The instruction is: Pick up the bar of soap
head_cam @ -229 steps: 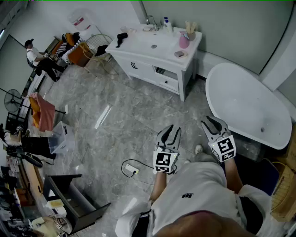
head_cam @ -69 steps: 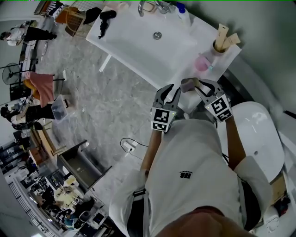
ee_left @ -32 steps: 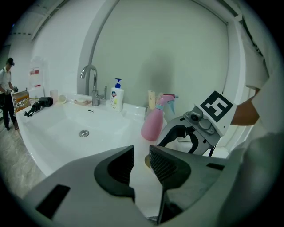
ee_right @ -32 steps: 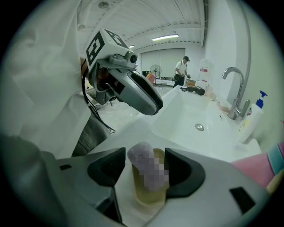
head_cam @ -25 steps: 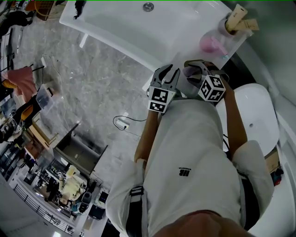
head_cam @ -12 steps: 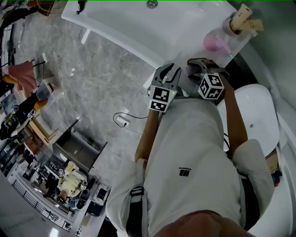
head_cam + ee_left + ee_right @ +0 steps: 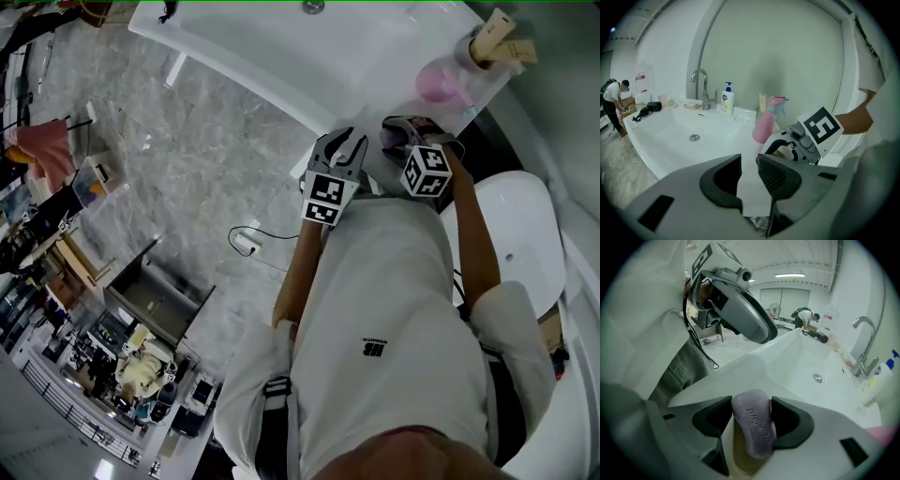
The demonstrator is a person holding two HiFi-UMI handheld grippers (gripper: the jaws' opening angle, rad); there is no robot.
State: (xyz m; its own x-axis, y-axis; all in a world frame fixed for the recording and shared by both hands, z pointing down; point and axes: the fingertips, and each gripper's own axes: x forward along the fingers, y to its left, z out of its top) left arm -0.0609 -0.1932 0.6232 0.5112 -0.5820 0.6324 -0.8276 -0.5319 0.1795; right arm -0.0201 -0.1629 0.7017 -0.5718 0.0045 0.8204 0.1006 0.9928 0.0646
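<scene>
Soap bar (image 7: 753,430) sits clenched across its width in the right gripper (image 7: 751,414) jaws, long axis along them, beside the sink (image 7: 811,364); left gripper (image 7: 749,169) hovers nearby, jaws slightly parted, empty.

The bar of soap (image 7: 753,426) looks matt and waxy, with embossed lettering. The right gripper (image 7: 750,414) has dark matt pads (image 7: 790,422). The basin (image 7: 661,137) is glossy white, its tap (image 7: 705,93) shiny metal.
</scene>
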